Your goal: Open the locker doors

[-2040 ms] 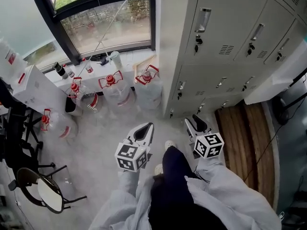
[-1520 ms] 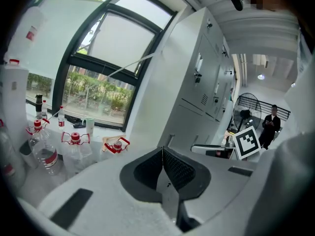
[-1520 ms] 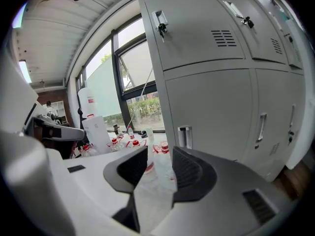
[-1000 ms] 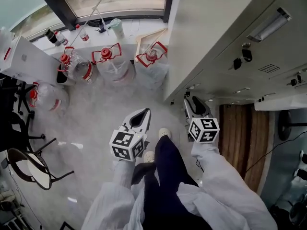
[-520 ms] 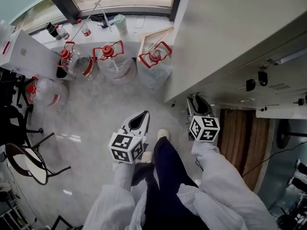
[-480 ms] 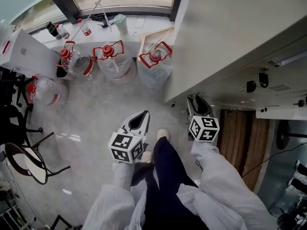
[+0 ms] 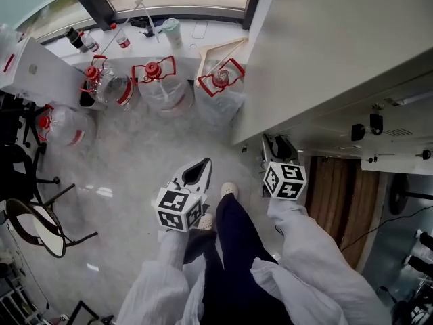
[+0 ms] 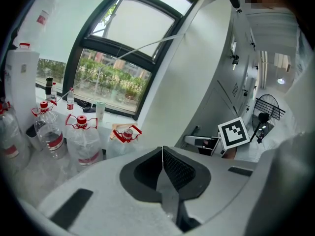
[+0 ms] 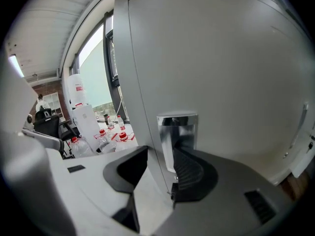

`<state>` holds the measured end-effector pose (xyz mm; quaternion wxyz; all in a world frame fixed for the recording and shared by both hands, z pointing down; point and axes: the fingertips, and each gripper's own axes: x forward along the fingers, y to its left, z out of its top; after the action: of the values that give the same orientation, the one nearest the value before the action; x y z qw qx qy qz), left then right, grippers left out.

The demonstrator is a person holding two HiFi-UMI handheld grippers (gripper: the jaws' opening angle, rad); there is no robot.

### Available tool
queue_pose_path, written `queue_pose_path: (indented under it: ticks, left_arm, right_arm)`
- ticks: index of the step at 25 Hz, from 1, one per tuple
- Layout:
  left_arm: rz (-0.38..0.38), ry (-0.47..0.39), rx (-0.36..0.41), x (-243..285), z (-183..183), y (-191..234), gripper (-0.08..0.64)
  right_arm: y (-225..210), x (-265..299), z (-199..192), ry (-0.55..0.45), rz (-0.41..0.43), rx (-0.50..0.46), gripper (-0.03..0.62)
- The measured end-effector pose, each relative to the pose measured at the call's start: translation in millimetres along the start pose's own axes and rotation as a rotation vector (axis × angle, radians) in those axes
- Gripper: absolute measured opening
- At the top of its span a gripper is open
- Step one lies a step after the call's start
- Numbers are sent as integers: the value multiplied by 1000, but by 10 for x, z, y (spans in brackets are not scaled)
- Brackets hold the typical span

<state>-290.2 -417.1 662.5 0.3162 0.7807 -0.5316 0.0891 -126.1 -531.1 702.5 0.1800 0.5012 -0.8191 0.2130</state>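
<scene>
The right gripper (image 9: 162, 152) is held up to the pale grey metal locker (image 9: 226, 68). Its fingers are apart, with the shiny chrome recessed pull handle (image 9: 176, 134) of one door standing between them, close against the ribbed right-hand pad; I cannot tell whether that pad touches the chrome. A vertical door seam runs just left of the handle, also inside the gap. The left gripper (image 8: 162, 150) is held away from the locker, fingers pressed together on nothing, pointing toward the clear plastic water jugs with red carry handles (image 8: 81, 136) on the floor below the window. The grip looks like the weak spot. The handle is smooth and shallow, so fingers that close only on its lip could slide off once the pull begins, and a finger landing on the seam side would merely squeeze flat panel. Small dark locks (image 7: 371, 122) sit by the handles, so a locked door would resist and a harder tug could jerk the gripper free. The person stands close, so an opening door may strike a leg.
</scene>
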Motion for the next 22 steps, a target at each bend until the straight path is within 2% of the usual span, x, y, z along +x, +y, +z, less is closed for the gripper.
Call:
queue_pose_path:
  ticks: [12, 22]
  left_arm:
    - [-12, 17, 27, -140, -52, -64, 11]
    - [-30, 43, 50, -370, -199, -128, 11]
  right_arm:
    - [18, -140, -87, -4, -53, 30, 149]
    - [39, -465, -274, -28, -117, 72, 149]
